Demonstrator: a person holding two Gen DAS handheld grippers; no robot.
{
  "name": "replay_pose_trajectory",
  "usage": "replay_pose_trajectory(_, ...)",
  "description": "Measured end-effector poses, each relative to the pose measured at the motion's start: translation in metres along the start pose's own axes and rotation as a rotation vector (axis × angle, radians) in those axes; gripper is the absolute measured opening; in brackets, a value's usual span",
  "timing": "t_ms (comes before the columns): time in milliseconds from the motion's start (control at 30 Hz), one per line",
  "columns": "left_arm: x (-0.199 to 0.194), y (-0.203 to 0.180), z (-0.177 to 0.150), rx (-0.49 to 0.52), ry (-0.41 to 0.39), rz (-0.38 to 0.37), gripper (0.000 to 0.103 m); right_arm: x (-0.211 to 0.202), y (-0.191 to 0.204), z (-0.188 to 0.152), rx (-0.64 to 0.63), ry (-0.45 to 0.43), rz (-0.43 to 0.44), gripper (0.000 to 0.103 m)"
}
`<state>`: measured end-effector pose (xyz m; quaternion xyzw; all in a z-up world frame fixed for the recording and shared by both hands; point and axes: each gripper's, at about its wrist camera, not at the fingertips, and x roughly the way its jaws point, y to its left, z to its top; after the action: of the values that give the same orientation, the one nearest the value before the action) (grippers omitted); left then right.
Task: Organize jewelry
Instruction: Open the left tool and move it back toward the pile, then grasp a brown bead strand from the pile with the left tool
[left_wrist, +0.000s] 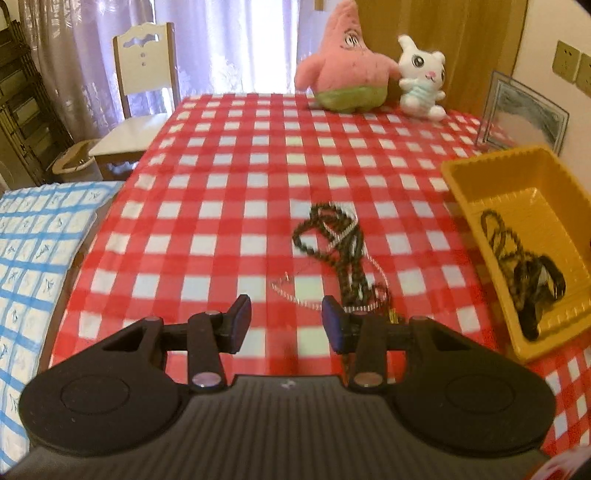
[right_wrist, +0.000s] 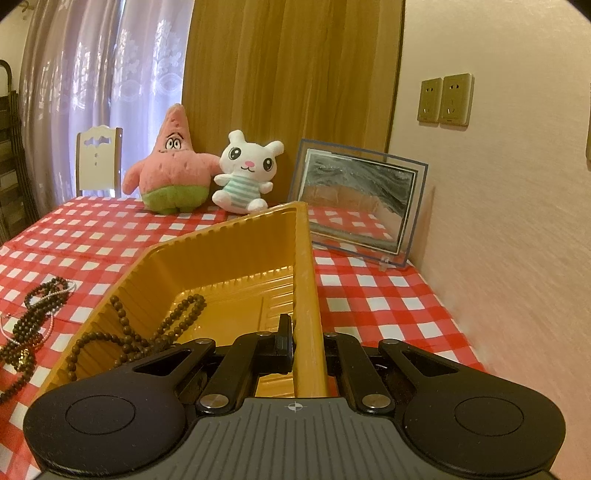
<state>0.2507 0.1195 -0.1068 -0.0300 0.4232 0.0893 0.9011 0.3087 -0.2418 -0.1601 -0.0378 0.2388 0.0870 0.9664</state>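
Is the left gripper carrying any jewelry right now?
No, the left gripper stands open with nothing between its pads, above the checked cloth just short of the bead necklaces lying there.

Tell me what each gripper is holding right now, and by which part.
The right gripper clamps the yellow tray by its near side wall. The left gripper holds nothing; its jaws stand apart.

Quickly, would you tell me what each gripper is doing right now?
Left gripper: open, holding nothing.
Right gripper: shut on the yellow tray's side wall.
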Motion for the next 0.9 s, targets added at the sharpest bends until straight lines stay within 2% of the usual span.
replay_pose_trajectory(233,0.004,-0.013,-0.018,0.032,0.019,-0.037,0.034,-0.001,0.001,-0.002,-0.008,0.006,-0.004,0.004)
replay_pose_trajectory(667,0.026,-0.05,-0.013,0.173,0.009,-0.106,0.018,-0.002,0.001,-0.003,-0.01,0.011,-0.007,0.004)
replay_pose_trajectory(900,0.043,-0.07,-0.007,0.218,0.014,-0.153,0.016,-0.002,0.001,-0.004,-0.008,0.011,-0.007,0.004)
